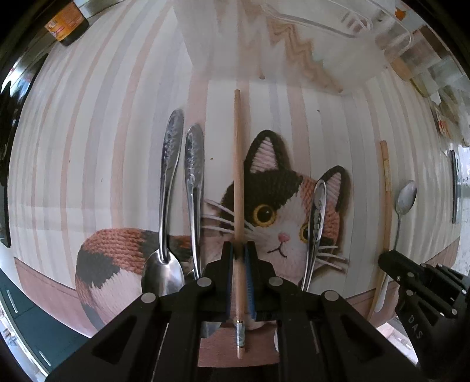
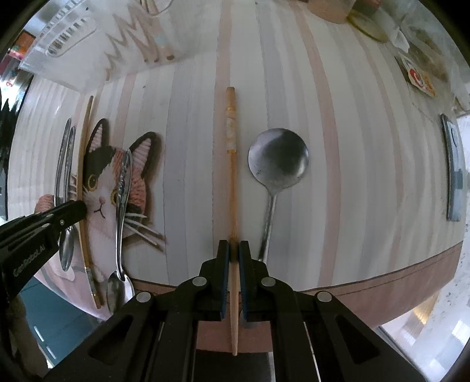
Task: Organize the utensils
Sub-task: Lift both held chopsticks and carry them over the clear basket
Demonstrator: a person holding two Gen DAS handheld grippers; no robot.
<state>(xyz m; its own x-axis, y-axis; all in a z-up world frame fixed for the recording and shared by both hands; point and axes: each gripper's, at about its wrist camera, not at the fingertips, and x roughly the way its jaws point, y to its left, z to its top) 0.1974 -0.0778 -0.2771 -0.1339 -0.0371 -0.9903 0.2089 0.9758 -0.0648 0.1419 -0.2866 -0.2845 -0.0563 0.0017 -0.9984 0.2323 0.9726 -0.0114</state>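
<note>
My left gripper (image 1: 239,249) is shut on a wooden chopstick (image 1: 238,182) that points away over the cat-print mat. Two steel spoons (image 1: 169,188) (image 1: 194,188) lie side by side left of it, and a third utensil handle (image 1: 315,226) lies on the cat's face to its right. My right gripper (image 2: 234,249) is shut on a second wooden chopstick (image 2: 232,164) with a pale band near its far end. A round steel spoon (image 2: 277,164) lies just right of it. The right gripper also shows in the left wrist view (image 1: 390,261), holding that chopstick (image 1: 387,188).
A striped mat (image 2: 337,147) with a cat picture (image 1: 282,205) covers the table. A clear plastic organizer tray (image 1: 293,53) stands at the far edge. A dark bottle (image 1: 69,22) stands at the far left. A grey flat object (image 2: 453,167) lies at the right.
</note>
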